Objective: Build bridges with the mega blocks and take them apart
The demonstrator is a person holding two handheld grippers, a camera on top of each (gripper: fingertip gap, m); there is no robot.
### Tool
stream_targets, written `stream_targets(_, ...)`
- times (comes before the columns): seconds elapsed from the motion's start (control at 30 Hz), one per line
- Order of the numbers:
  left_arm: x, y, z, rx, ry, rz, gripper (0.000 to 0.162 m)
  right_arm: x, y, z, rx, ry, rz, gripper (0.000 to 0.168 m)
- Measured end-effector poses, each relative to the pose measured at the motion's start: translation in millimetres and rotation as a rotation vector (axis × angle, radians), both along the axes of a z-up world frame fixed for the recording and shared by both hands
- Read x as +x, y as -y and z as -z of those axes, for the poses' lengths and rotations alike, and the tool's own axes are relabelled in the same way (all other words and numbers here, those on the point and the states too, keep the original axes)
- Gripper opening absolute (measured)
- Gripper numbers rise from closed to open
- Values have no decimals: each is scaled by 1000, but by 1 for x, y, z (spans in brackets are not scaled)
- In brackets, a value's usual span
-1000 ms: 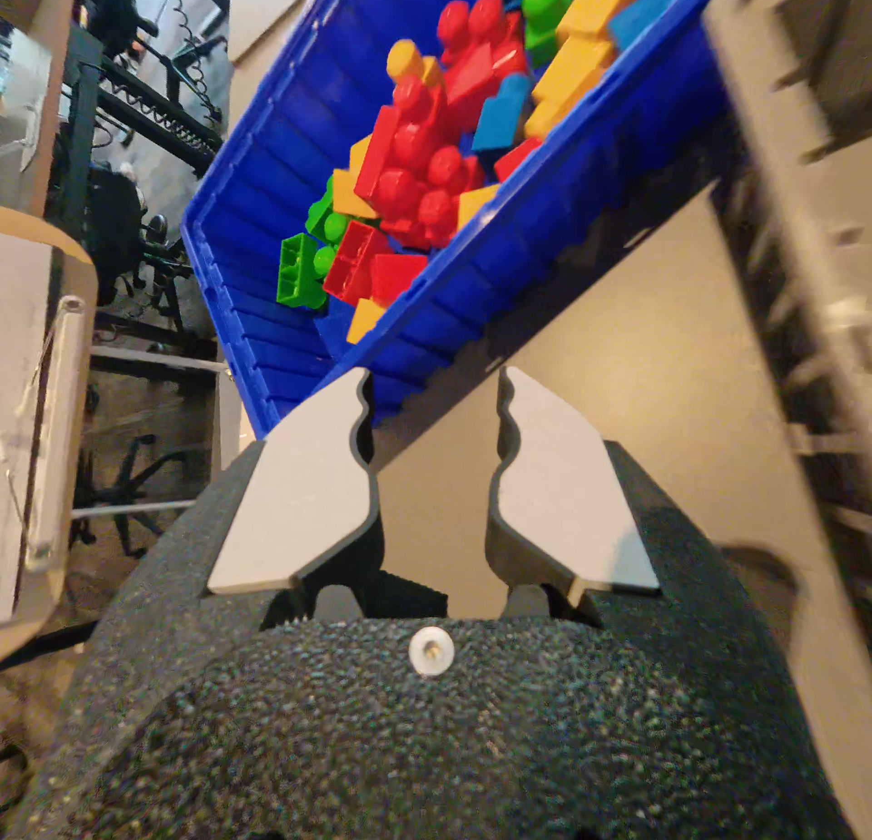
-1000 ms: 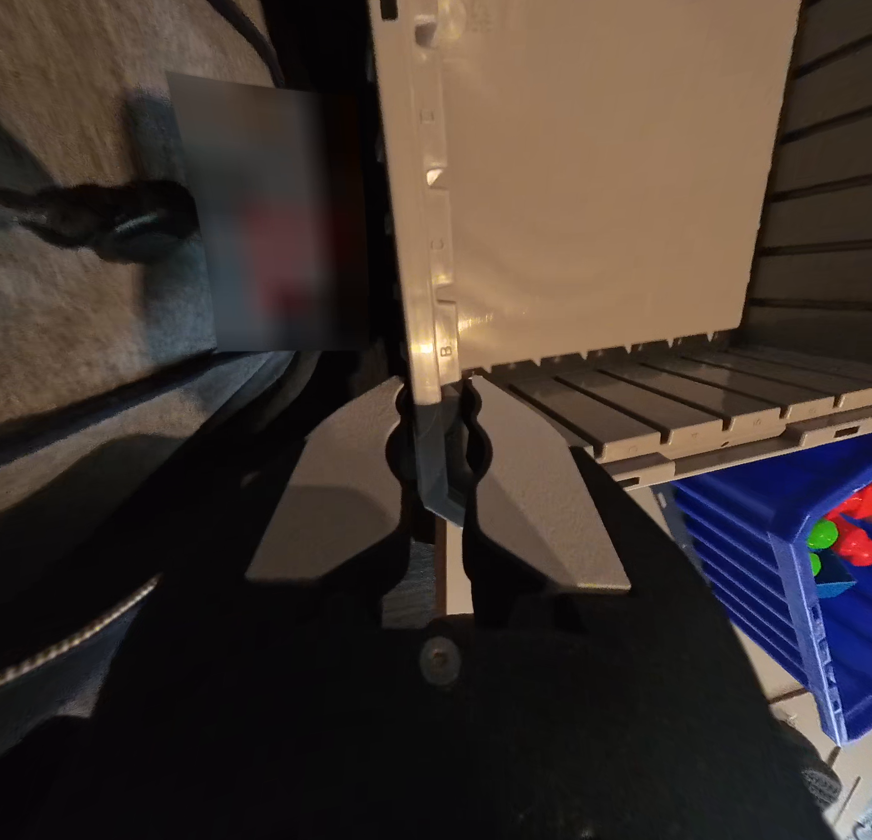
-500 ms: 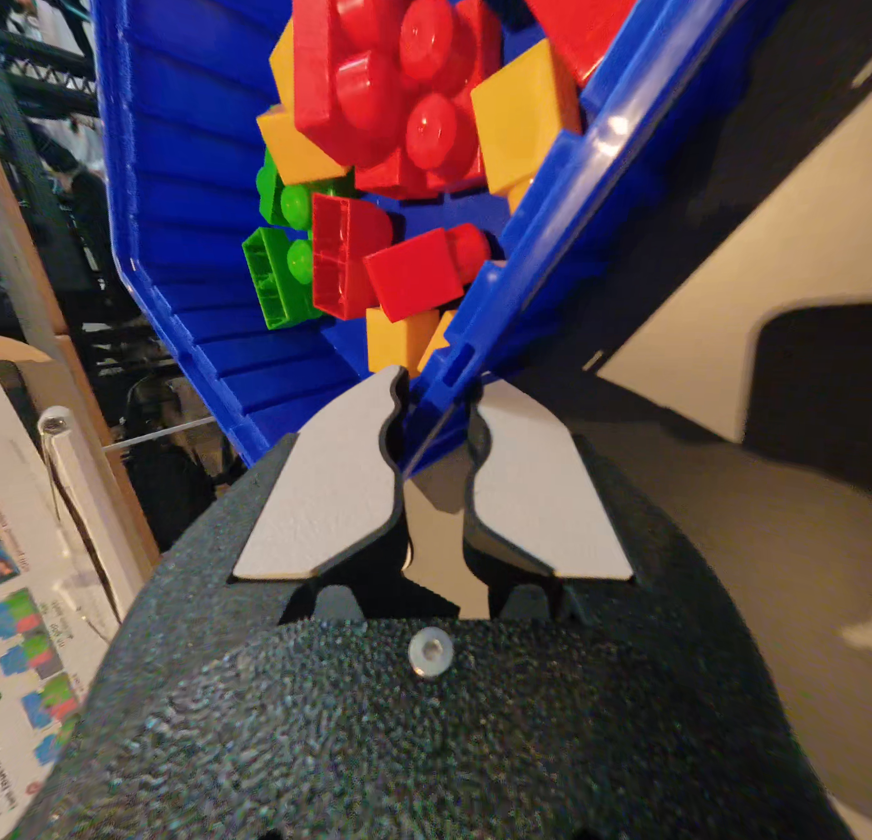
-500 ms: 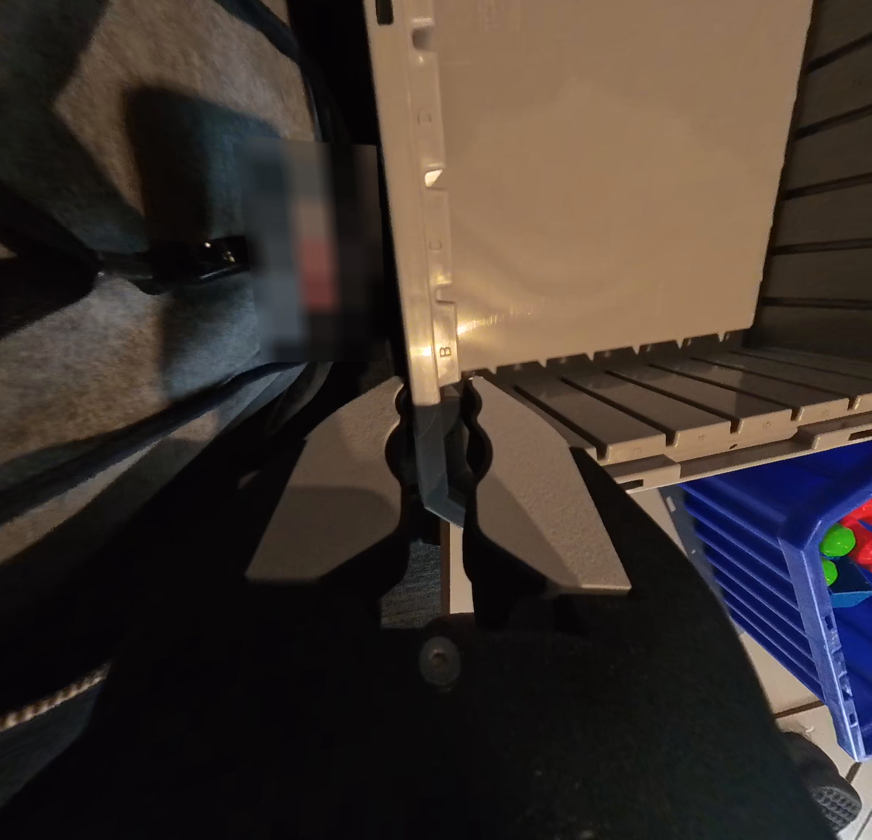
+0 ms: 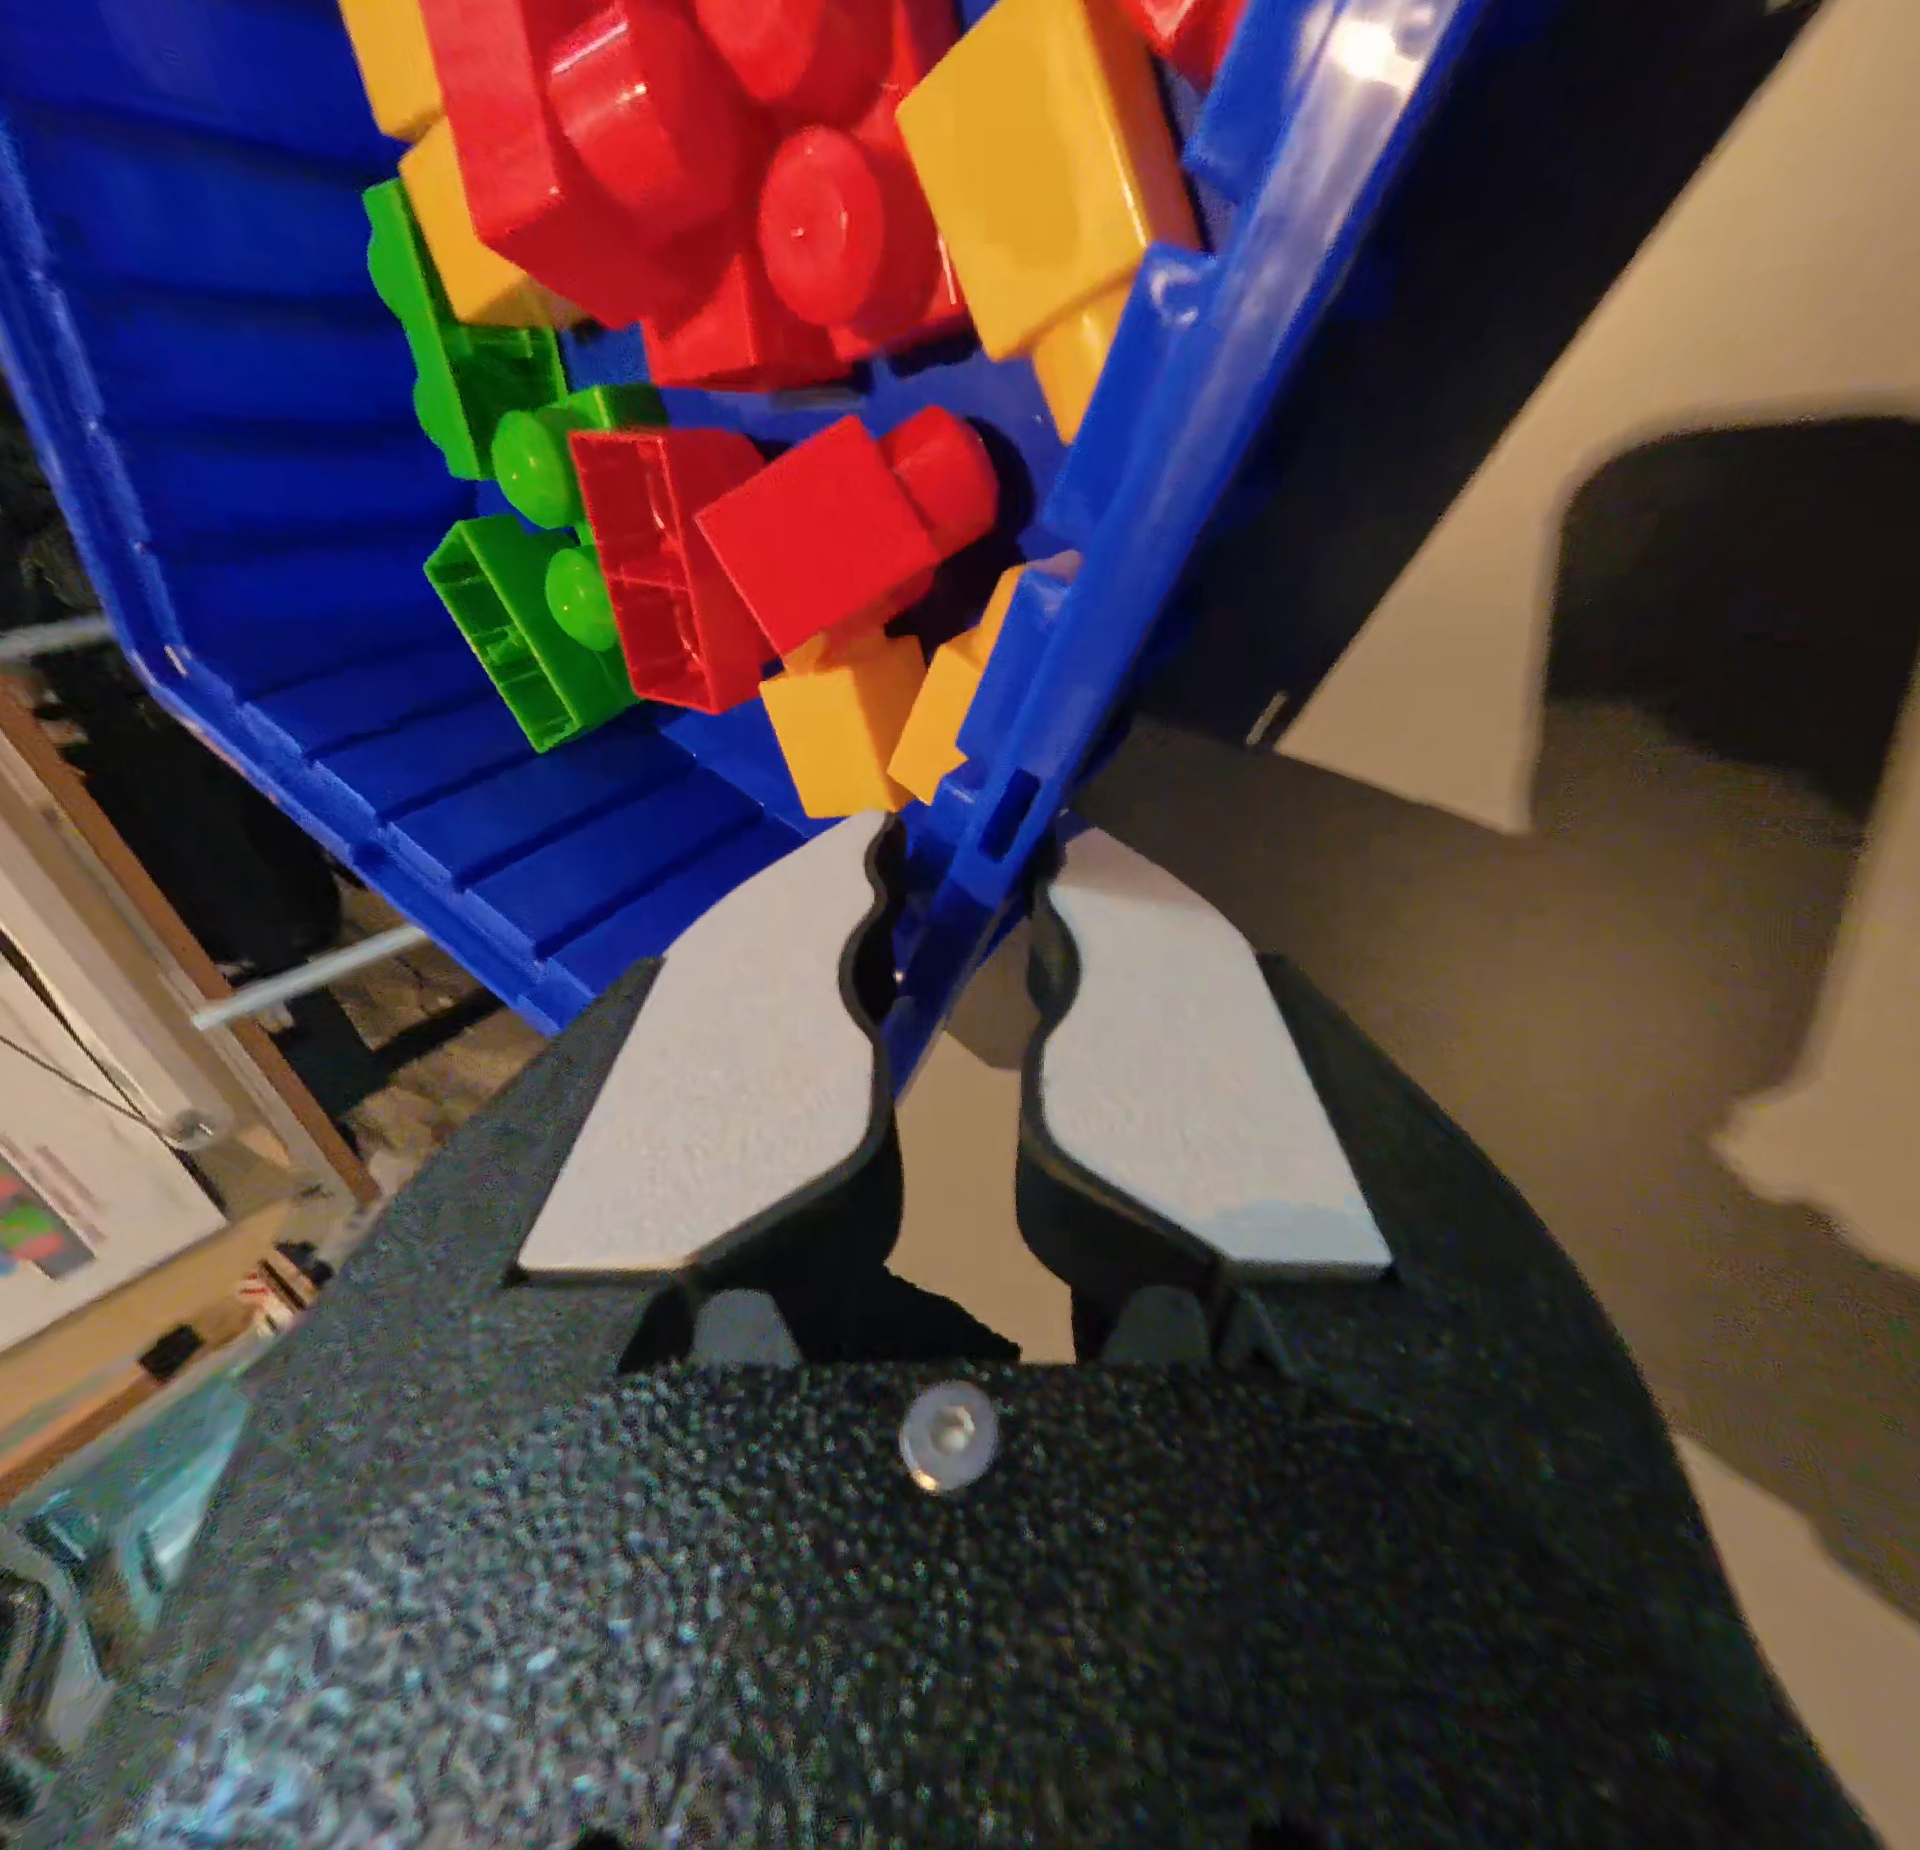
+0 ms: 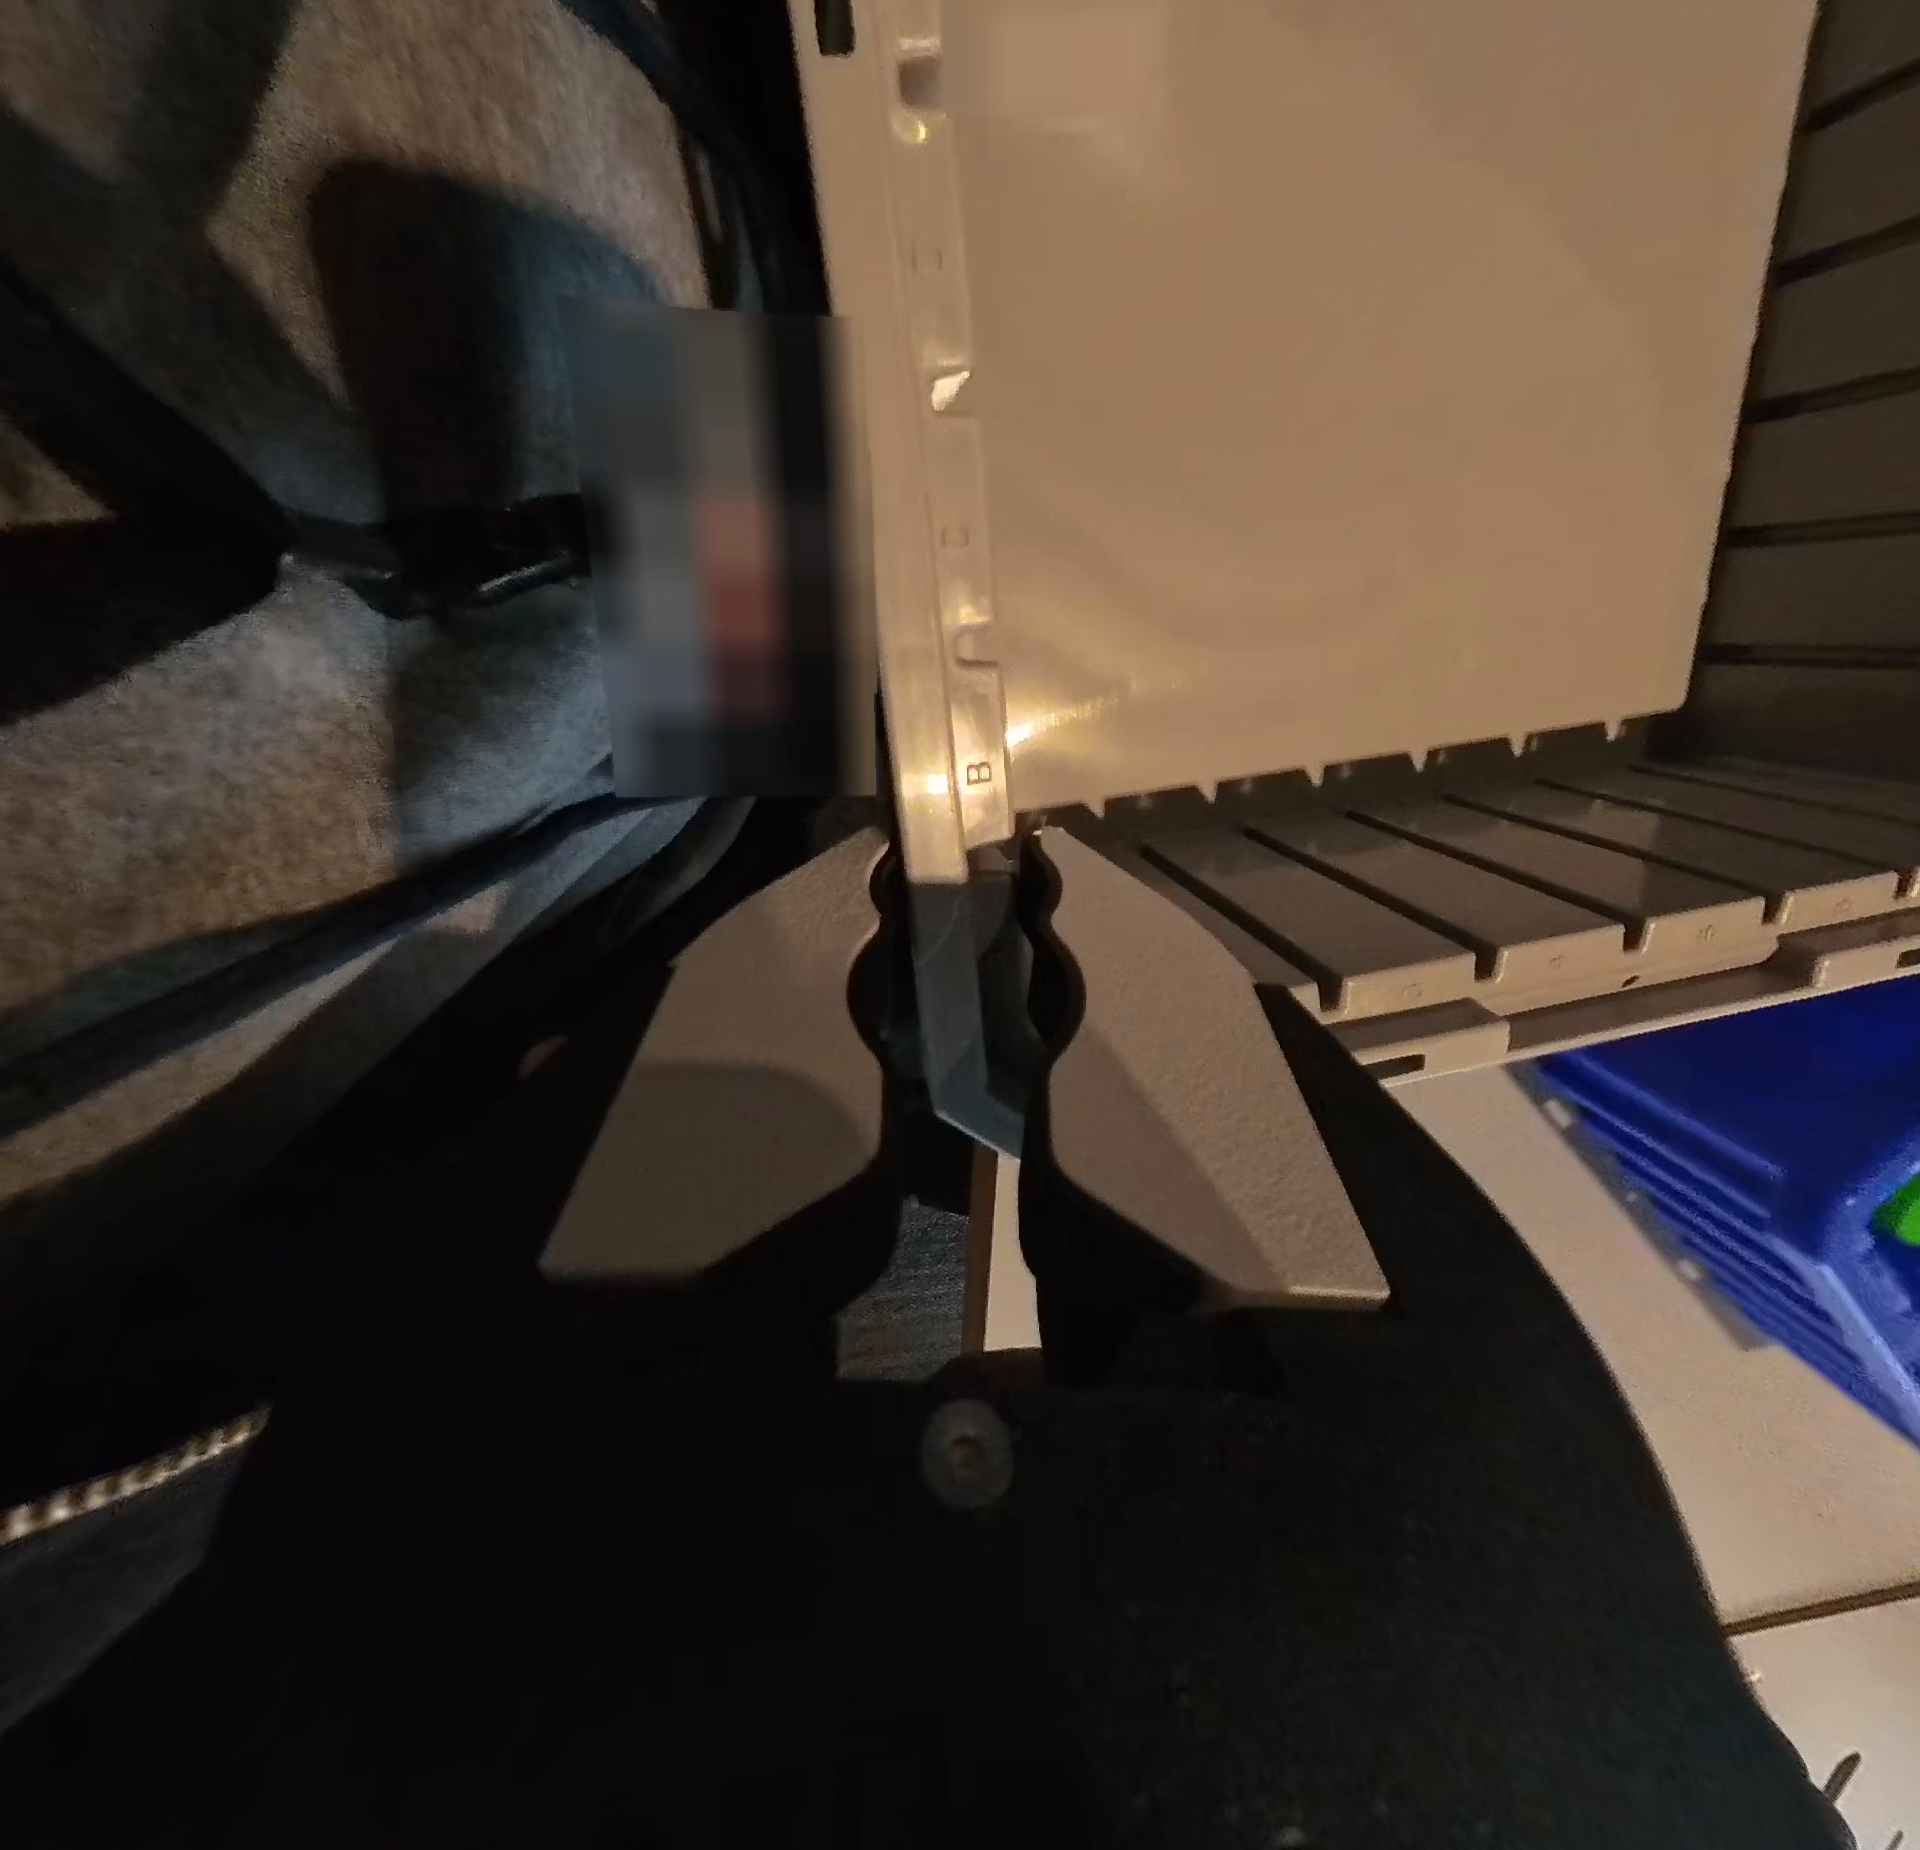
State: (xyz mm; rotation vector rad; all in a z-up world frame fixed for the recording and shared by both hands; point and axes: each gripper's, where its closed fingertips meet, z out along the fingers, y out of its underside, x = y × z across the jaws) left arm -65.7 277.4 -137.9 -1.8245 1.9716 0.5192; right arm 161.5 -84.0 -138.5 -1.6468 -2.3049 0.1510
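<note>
A blue bin [image 5: 260,346] holds several mega blocks: red ones [image 5: 727,138], a small red one [image 5: 831,543], green ones [image 5: 509,626] and yellow ones [image 5: 1039,148]. My left gripper [image 5: 961,927] is shut on the bin's near rim, one finger inside the wall and one outside. In the right wrist view my right gripper [image 6: 956,927] is shut on the corner rim of an empty grey bin [image 6: 1351,346] with a ribbed wall. The blue bin also shows in the right wrist view [image 6: 1714,1177] at the lower right, with a green block [image 6: 1896,1213] at the frame edge.
Both bins sit over a pale tabletop [image 6: 1558,1437]. A person's grey clothing [image 6: 208,761] fills the left of the right wrist view. A wooden frame [image 5: 156,969] and a white rod [image 5: 312,979] lie left of the blue bin. My hands' fingertips stand some 40 cm from each other.
My left gripper moved forward to the blue bin and closed over its rim. My right gripper kept its hold on the grey bin. The blue bin slid toward the right edge of the right wrist view.
</note>
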Motion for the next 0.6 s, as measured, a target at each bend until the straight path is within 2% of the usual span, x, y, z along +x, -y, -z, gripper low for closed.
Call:
stream_targets(0.13,-20,17,1,-20,26,-56,21,0,4,0,-8,4,-21,21)
stream_targets(0.4,-55,60,2,-90,-39,-134,19,7,9,-1,-28,22,-45,22)
stream_targets(0.6,-103,80,2,-99,-59,-271,19,20,12,-1,-39,41,-32,22)
